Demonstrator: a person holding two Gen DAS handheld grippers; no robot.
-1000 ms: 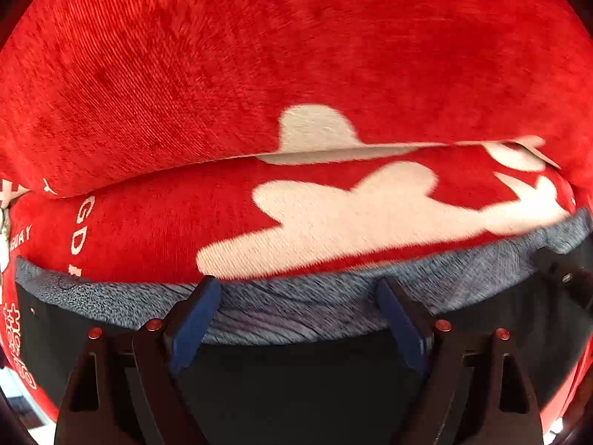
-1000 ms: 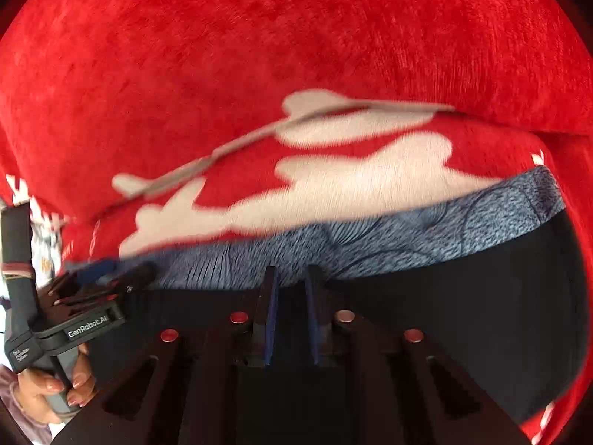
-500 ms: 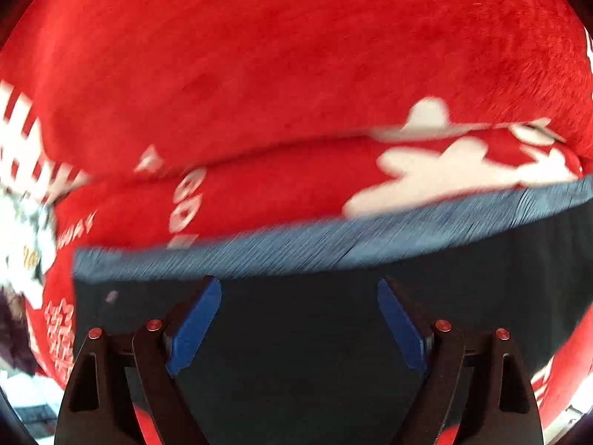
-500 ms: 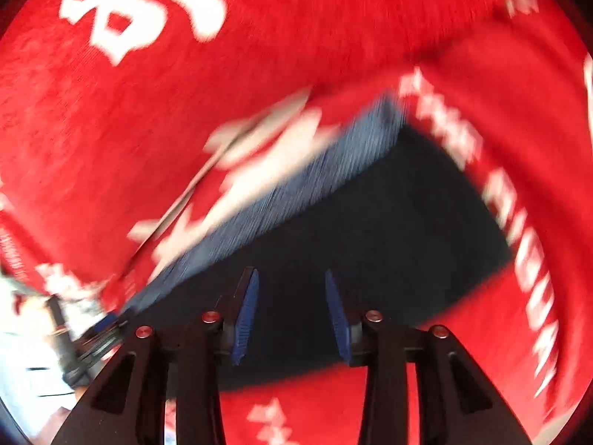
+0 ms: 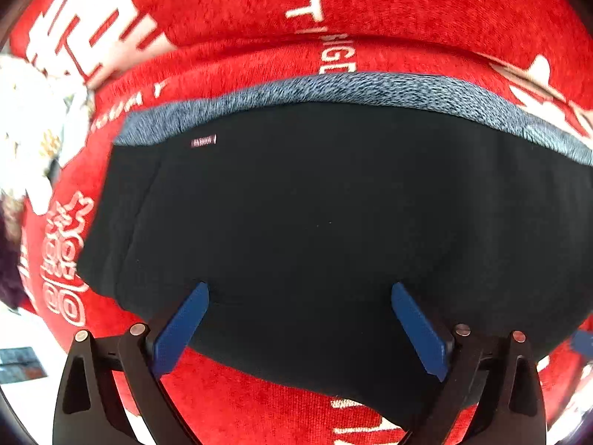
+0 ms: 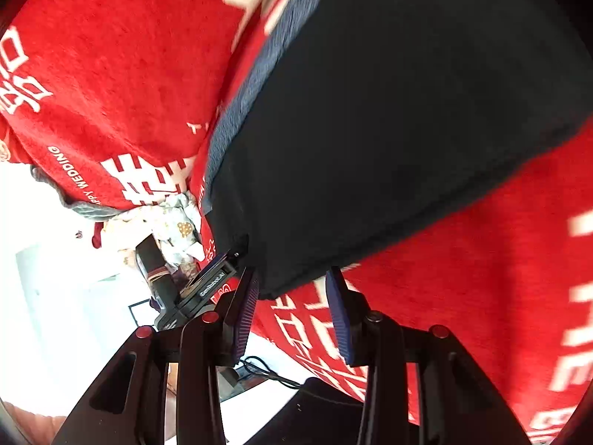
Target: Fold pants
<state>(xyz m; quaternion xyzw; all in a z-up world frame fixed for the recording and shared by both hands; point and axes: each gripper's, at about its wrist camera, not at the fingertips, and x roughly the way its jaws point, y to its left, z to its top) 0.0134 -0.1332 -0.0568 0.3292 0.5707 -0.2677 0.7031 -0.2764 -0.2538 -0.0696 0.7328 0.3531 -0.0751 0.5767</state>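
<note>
Black pants with a grey-blue waistband lie folded on a red blanket. My left gripper points down over the near part of the black fabric. Its jaws are opening wide and its blue pads press on nothing. In the right wrist view the pants run up to the right, with the waistband along their left edge. My right gripper is partly open at the pants' near corner, and its pads do not pinch the cloth.
The red blanket with white lettering covers the surface. A pale patterned cloth lies bunched at its left edge. The left gripper's black housing is close to the left of my right fingers. A black cable runs over the white floor below.
Both grippers have drawn back from the waistband across the pants. The right jaws went from shut to partly open and that view rolled. The left jaws spread wider.
</note>
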